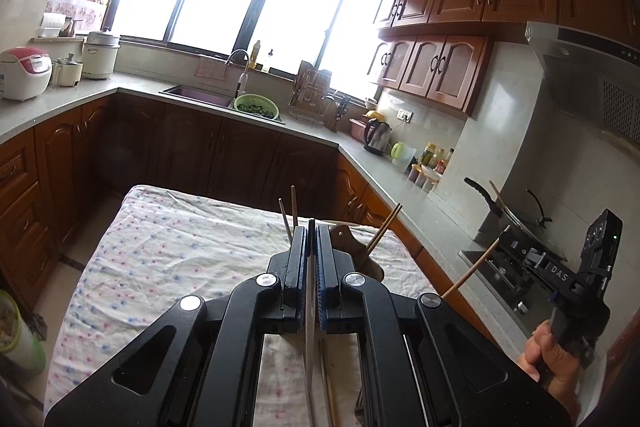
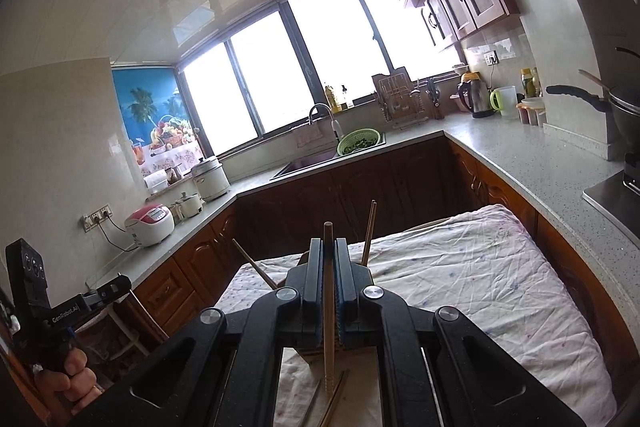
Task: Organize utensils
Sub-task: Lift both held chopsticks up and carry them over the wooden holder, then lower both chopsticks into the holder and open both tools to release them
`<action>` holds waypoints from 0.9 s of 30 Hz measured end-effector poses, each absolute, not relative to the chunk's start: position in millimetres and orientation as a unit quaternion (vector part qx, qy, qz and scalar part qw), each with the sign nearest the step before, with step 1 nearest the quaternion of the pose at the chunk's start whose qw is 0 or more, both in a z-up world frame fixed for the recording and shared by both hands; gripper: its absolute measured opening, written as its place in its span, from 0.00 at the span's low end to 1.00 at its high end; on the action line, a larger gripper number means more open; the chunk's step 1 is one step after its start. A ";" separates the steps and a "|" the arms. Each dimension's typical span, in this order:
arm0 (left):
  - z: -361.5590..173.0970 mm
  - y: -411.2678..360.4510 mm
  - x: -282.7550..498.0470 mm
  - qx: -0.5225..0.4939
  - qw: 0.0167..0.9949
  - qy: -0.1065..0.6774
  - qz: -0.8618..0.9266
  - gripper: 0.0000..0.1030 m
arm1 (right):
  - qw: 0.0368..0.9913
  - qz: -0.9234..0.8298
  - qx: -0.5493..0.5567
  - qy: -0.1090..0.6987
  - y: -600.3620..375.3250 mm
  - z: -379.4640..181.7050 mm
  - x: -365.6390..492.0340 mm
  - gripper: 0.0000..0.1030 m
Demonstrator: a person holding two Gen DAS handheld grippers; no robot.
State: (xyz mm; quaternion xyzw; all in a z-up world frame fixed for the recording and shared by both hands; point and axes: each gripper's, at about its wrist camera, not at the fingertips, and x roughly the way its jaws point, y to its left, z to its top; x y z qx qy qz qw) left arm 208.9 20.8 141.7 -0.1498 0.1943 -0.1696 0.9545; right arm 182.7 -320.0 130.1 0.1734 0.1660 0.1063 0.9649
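Note:
My left gripper (image 1: 311,227) is shut on a thin silvery utensil handle (image 1: 309,339) that runs down between its fingers. Just beyond its tips stands a brown wooden utensil holder (image 1: 352,247) with several chopsticks (image 1: 384,231) sticking up from it. My right gripper (image 2: 329,241) is shut on a wooden chopstick (image 2: 329,307), held upright above the cloth. The holder is mostly hidden behind the right fingers; chopsticks (image 2: 370,231) rise from it. The right gripper also shows at the right edge of the left wrist view (image 1: 504,247), holding the chopstick (image 1: 472,273).
A table covered with a flowered cloth (image 1: 168,247) lies under both grippers. More chopsticks (image 2: 332,399) lie on the cloth near me. Grey kitchen counters (image 2: 532,155) wrap around with a sink (image 1: 200,95), a green colander (image 1: 256,107), a kettle (image 1: 378,137) and a stove with a pan (image 1: 516,215).

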 end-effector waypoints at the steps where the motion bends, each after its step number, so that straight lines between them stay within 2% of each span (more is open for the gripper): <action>1: 142.8 21.3 211.7 -0.154 0.954 0.192 -0.170 0.03 | 0.966 0.105 0.173 0.163 -321.2 131.9 185.1 0.04; 20: 173.8 3.5 291.4 -0.198 0.959 0.133 -0.153 0.03 | 0.972 0.089 0.181 0.119 -333.6 157.4 259.2 0.04; 27: 150.0 -11.5 318.8 -0.195 0.964 0.135 -0.123 0.03 | 0.971 0.084 0.181 0.135 -334.3 137.8 286.2 0.04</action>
